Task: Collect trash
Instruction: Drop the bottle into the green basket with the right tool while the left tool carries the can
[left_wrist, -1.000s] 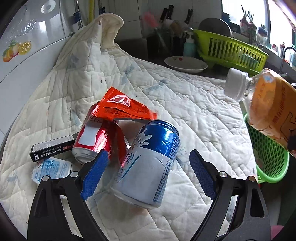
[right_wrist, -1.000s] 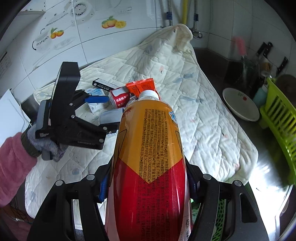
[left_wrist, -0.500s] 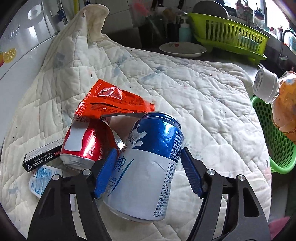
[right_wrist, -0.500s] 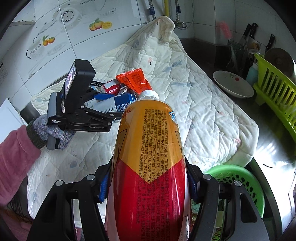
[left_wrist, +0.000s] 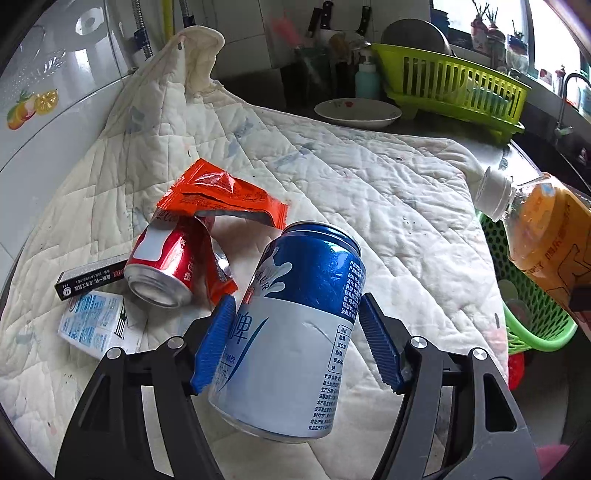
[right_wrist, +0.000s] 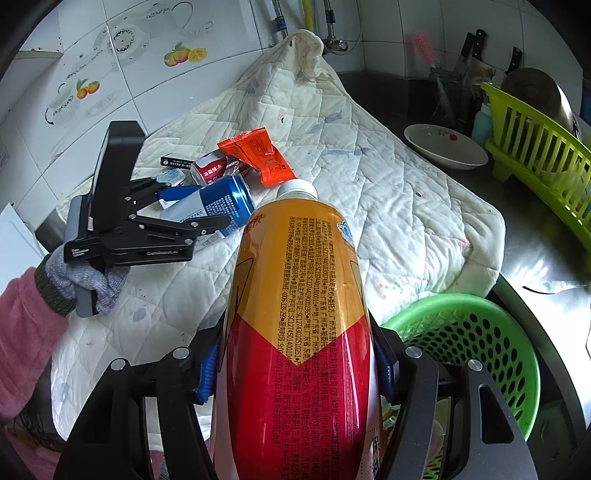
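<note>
L wrist view: left gripper (left_wrist: 297, 345) w/ blue pads is clamping a blue-and-white aluminium drink can (left_wrist: 295, 332), jaws having just been closing on it, above the white quilted cloth (left_wrist: 369, 192).

R wrist view: right gripper (right_wrist: 297, 363) is gripping tight an orange-and-red plastic bottle (right_wrist: 299, 317), hanging beside the round green perforated plastic basket (right_wrist: 480, 332).

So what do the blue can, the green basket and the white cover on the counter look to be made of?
Blue can: thin metal, probably aluminium, glossy print, with a crease in its side. Green basket: moulded plastic, perforated wall, slight sheen. White cover: quilted fabric, matte, stitched in diamonds, stained.
</note>
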